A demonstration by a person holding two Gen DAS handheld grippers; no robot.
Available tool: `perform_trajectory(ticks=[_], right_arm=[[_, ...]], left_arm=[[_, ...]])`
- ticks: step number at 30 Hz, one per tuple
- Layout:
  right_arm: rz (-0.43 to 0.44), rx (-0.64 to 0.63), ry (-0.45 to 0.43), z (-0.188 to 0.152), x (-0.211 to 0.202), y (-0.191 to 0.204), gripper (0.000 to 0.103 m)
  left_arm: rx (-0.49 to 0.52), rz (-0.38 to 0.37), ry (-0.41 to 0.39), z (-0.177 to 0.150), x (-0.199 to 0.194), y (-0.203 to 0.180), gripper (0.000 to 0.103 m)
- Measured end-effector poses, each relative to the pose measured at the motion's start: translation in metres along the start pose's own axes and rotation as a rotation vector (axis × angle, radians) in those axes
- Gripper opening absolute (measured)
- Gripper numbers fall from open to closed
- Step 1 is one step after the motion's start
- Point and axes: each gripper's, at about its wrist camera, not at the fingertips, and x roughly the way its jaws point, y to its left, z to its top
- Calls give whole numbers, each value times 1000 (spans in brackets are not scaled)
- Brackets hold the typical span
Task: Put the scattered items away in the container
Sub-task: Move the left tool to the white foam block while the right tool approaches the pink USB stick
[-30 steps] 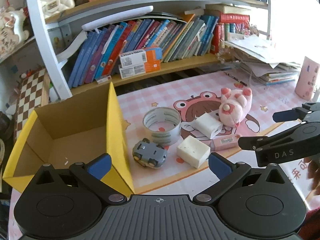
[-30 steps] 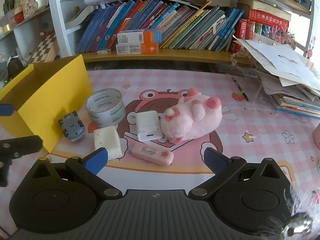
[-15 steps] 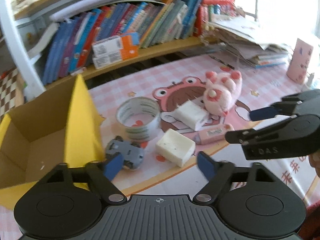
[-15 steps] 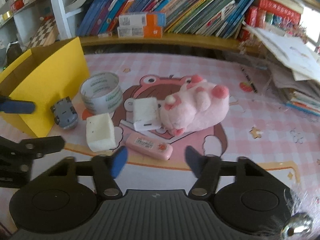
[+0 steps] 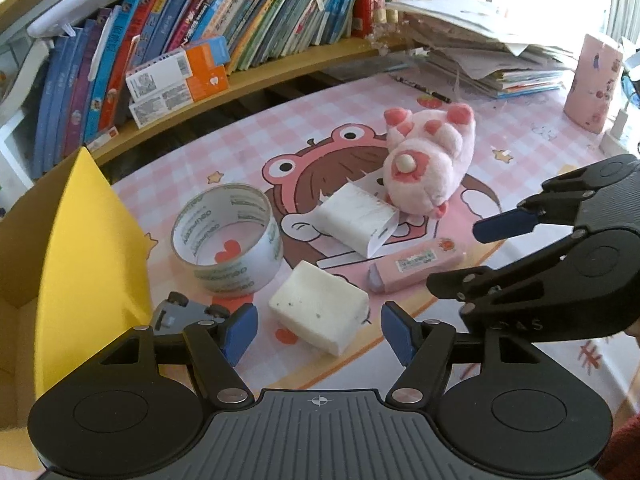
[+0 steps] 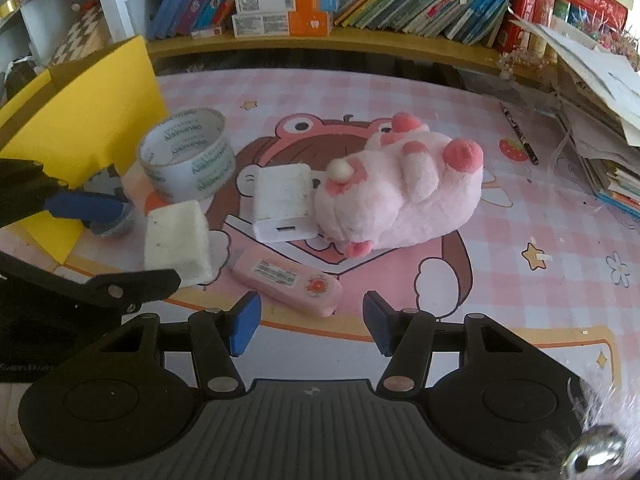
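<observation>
Yellow-flapped open cardboard box (image 5: 92,216) at left, interior mostly hidden. Left gripper (image 5: 318,330) part-open, empty, poised over white foam block (image 5: 320,310). Right gripper (image 6: 310,322) part-open, empty, near pink oblong case (image 6: 288,280).

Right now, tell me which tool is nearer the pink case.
Right. The right tool hovers just short of the pink case; the left tool is farther off, lined up with the white sponge block.
</observation>
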Motion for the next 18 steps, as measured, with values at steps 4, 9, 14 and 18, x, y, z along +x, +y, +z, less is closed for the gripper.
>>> perform_trajectory(ticks=[4, 9, 14, 18], right_arm=[[19, 1, 16, 2, 7, -4, 55], [29, -23, 18, 3, 12, -4, 55], [21, -54, 8, 5, 15, -2, 54], [28, -85, 2, 7, 16, -3, 54]], left_arm=[[-14, -9, 21, 0, 11, 5, 70], [-27, -26, 38, -2, 22, 9, 70], [-33, -34, 36, -2, 27, 12, 70], [-19, -42, 23, -2, 29, 11, 70]])
